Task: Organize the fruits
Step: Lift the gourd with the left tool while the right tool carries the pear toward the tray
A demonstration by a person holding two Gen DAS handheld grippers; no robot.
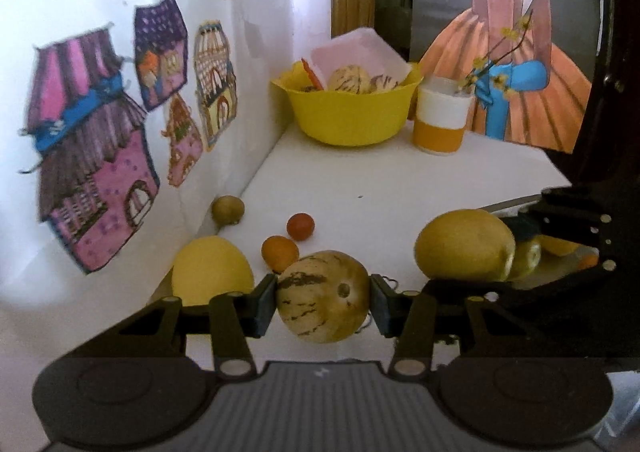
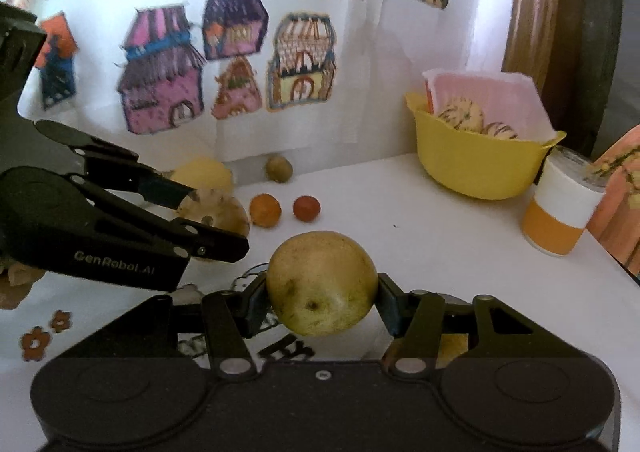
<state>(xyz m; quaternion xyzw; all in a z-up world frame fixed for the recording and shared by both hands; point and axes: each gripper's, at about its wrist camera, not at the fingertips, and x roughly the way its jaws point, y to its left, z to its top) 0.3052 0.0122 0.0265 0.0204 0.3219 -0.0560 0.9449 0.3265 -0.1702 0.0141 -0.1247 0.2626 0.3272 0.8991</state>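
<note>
On the white counter [image 1: 400, 179], a yellow bowl [image 1: 348, 111] holds cream fruits streaked dark purple, a matching striped fruit [image 1: 322, 296] sits between black tongs [image 1: 323, 298], beside a yellow-green fruit [image 2: 322, 284], an orange one [image 1: 280, 252], and a white-and-orange cup [image 1: 440, 117].

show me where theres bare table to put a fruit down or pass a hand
Free: the white table between the yellow bowl and the red fruit, reaching the orange-and-white cup. Crowded: the wall side, with the orange fruit, brown fruit and yellow fruit.
</note>
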